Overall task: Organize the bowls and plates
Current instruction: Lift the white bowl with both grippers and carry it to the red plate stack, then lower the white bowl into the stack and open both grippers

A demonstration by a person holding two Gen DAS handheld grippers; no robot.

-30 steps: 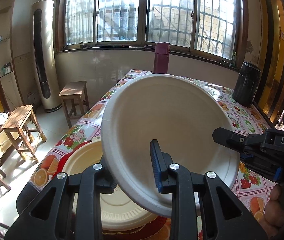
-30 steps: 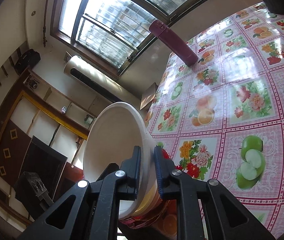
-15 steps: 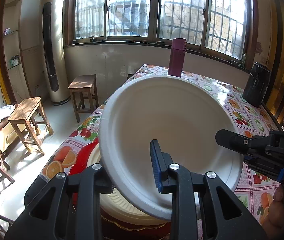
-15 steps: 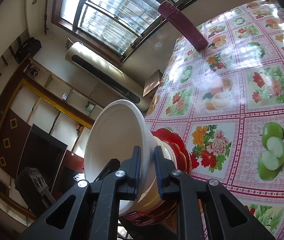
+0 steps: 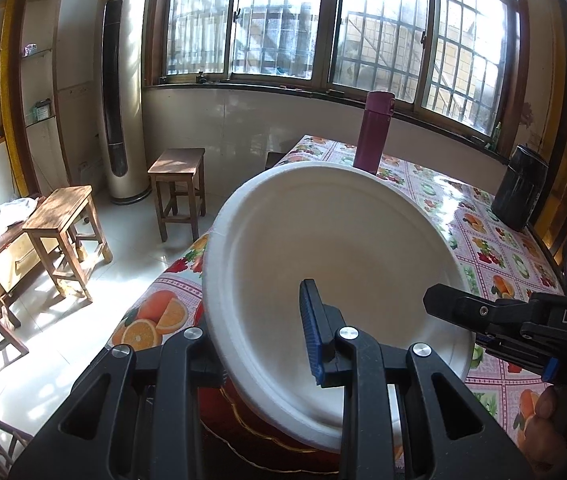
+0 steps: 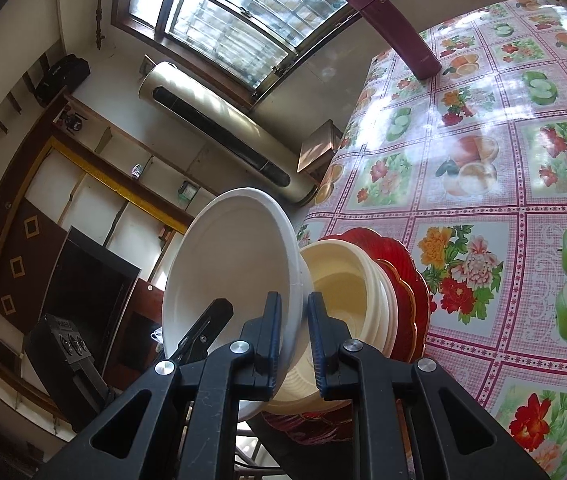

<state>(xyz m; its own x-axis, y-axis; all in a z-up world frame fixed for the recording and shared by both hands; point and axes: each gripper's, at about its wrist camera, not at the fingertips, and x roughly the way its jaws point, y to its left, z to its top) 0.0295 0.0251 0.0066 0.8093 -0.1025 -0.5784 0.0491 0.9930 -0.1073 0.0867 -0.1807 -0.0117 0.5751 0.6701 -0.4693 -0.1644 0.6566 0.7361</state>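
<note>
A white paper plate (image 5: 335,248) is held tilted above a stack of cream plates (image 6: 343,280) resting on a red plate (image 6: 411,280) at the table's near corner. My left gripper (image 5: 259,344) is shut on the white plate's near rim. My right gripper (image 6: 293,332) is shut on the same plate's (image 6: 227,264) other rim and shows in the left wrist view (image 5: 495,320). The stack is mostly hidden under the white plate in the left wrist view.
A maroon flask (image 5: 373,132) and a black canister (image 5: 519,192) stand at the table's far end. The flowered tablecloth (image 6: 483,184) covers the table. Wooden stools (image 5: 179,192) and a standing air conditioner (image 5: 121,92) are on the floor to the left.
The white plate, held by both grippers, has risen and tilted away from the cream stack. The view has pulled back and up from the table.
</note>
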